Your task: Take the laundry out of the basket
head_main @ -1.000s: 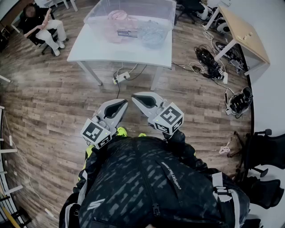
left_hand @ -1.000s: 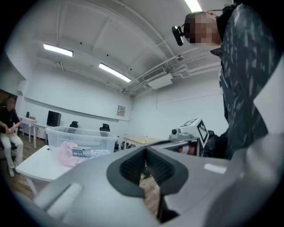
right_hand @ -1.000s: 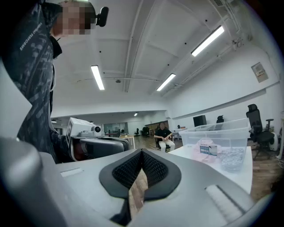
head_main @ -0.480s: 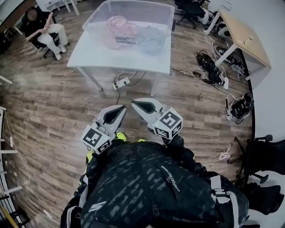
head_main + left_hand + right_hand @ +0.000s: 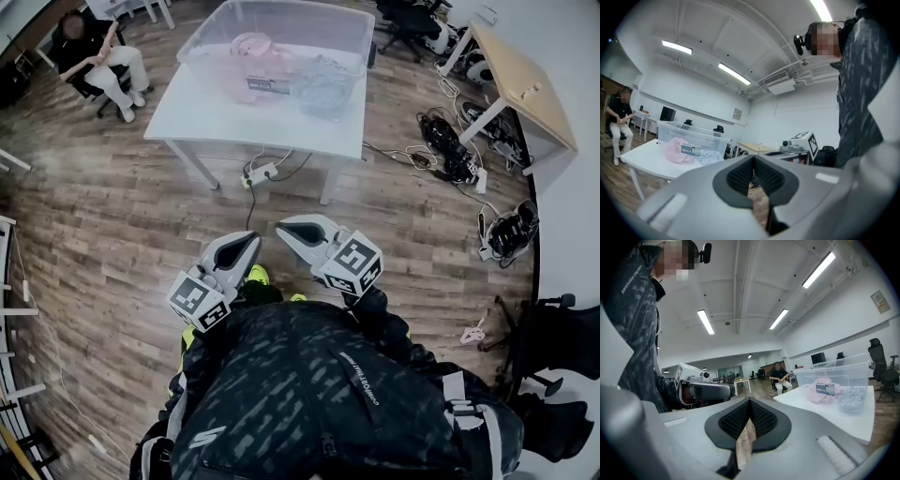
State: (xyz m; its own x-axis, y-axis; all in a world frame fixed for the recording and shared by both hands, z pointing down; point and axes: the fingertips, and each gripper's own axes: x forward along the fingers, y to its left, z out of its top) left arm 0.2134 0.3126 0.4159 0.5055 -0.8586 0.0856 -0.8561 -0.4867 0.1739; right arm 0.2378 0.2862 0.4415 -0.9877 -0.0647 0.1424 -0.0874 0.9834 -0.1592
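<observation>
Head view, looking steeply down: a wood-plank floor (image 5: 112, 216) fills most of the frame. On it, at the top, stands one white table (image 5: 206, 112). On that table sits the basket, a single clear plastic bin (image 5: 352, 56) with no lid on it. It takes up most of the far half of the tabletop.

The laundry is inside the bin, two bundles side by side – a pink garment (image 5: 248, 61) on the left and a grey patterned garment (image 5: 322, 80) on the right. They seem to touch at the middle. One small printed label (image 5: 266, 85) is on the bin's near wall, in front of where the two meet; its print is too small to read.

A light wooden desk (image 5: 520, 80) stands at the right, well apart from the table. One person sits on a chair (image 5: 94, 56) at the upper left. Dark tangles of cables (image 5: 450, 150) lie on the floor between table and desk, and one white power strip (image 5: 255, 173) lies under the table's near edge.

Both grippers are low in the frame, close to the wearer's dark jacket (image 5: 319, 394) and well short of the table. The left gripper (image 5: 248, 242) has its ridged pads pressed together, empty. The right gripper (image 5: 286, 228) is the same – pads meeting, nothing held. The tips of the two are near each other. Each carries one marker cube.
</observation>
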